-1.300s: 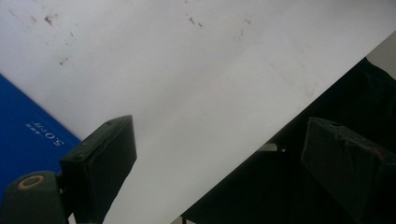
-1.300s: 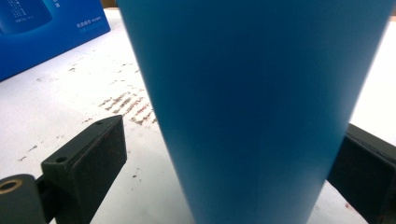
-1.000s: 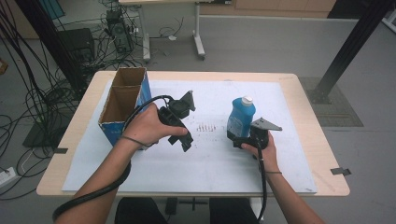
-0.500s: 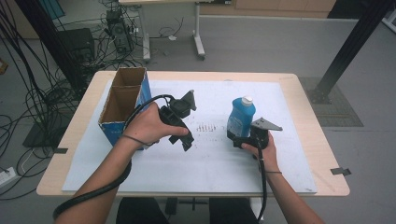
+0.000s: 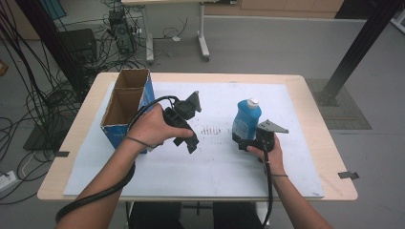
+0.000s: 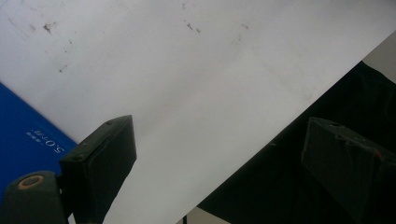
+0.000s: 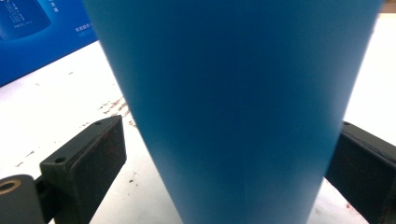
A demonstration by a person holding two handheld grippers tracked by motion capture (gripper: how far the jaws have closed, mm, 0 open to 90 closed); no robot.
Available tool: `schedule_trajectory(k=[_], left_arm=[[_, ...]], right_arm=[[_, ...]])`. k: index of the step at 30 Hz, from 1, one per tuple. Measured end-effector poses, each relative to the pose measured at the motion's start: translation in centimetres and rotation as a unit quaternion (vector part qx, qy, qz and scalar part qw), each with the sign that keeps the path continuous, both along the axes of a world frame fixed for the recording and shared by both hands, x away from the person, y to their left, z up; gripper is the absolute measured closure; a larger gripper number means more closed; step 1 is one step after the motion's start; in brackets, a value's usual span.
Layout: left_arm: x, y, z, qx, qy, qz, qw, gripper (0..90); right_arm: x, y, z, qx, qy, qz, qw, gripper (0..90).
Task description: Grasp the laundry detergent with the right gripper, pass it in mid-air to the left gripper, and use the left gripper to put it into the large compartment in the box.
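Wooden table (image 5: 325, 157) – white sheet (image 5: 215, 167), cardboard box (image 5: 125, 107), blue bottle (image 5: 246, 119).

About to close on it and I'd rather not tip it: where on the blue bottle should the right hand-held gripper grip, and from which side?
Probably the lower body of the blue bottle, from the near side, level with the table. It stands upright, wide below and narrowing to a white cap, so low is likely steadiest. The right hand-held gripper already has a jaw at each flank; the left jaw stands clear of it.
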State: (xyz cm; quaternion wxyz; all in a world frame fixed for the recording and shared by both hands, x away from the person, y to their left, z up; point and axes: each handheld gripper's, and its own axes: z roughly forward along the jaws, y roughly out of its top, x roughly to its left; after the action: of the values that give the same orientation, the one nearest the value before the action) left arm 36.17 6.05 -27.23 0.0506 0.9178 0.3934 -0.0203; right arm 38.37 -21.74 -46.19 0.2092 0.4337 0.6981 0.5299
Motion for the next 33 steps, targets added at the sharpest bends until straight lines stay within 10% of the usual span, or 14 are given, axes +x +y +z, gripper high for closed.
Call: schedule_trajectory(k=[33], left_arm=[[0.19, 0.09, 0.16, -0.006, -0.001, 0.004, 1.0, 10.4]], right_arm=[[0.14, 0.28, -0.05, 0.008, -0.006, 0.005, 0.9999, 1.5]])
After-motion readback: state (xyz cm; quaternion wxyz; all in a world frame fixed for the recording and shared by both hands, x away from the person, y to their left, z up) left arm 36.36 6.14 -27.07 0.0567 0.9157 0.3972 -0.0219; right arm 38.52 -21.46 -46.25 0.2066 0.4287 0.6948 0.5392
